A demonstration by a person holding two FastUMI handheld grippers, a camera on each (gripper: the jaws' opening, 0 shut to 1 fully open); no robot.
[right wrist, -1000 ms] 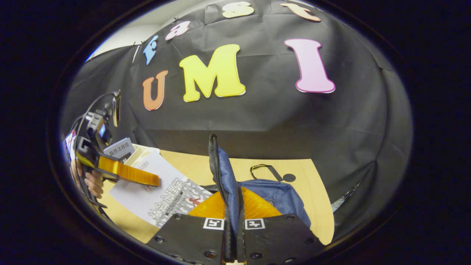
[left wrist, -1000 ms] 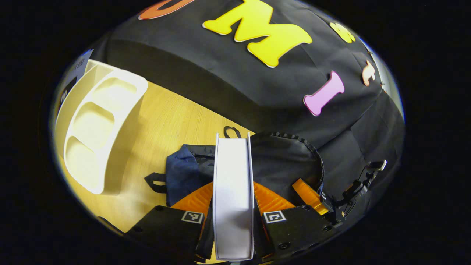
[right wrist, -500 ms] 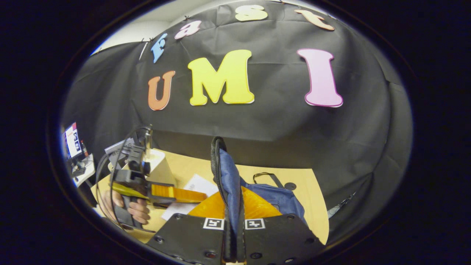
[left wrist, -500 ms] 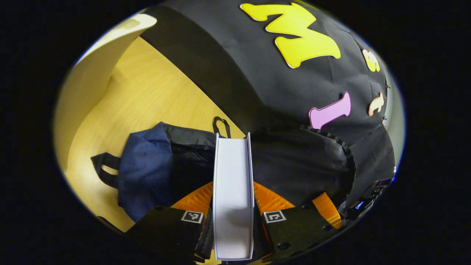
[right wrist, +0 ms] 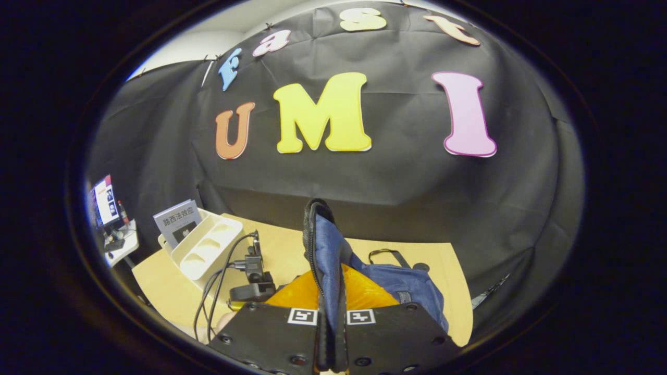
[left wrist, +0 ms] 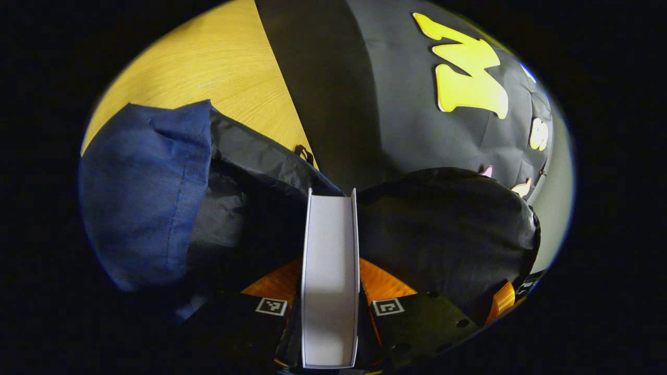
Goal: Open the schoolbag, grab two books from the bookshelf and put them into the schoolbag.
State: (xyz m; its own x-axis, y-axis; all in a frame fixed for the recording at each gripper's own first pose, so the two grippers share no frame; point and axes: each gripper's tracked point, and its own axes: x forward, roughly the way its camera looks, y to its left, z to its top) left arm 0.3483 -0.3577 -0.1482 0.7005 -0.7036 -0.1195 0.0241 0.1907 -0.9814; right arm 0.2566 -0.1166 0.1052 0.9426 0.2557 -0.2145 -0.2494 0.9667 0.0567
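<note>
My left gripper is shut on a book held edge-on, its pale page block facing me. The book's far end is at the dark open mouth of the blue schoolbag. The bag's black-lined flap stands raised to the right. My right gripper is shut on that flap's zippered edge and holds it up above the bag's body. The white bookshelf stands at the left with one book upright behind it.
The schoolbag lies on a wooden table against the black cloth wall. In the right gripper view the left gripper's rear and cables sit just left of the flap. A small side stand with a screen is at the far left.
My left gripper has carried the book down and forward to the bag's open mouth, and the bookshelf has slid out of its view. The right gripper still holds the flap, slightly higher.
</note>
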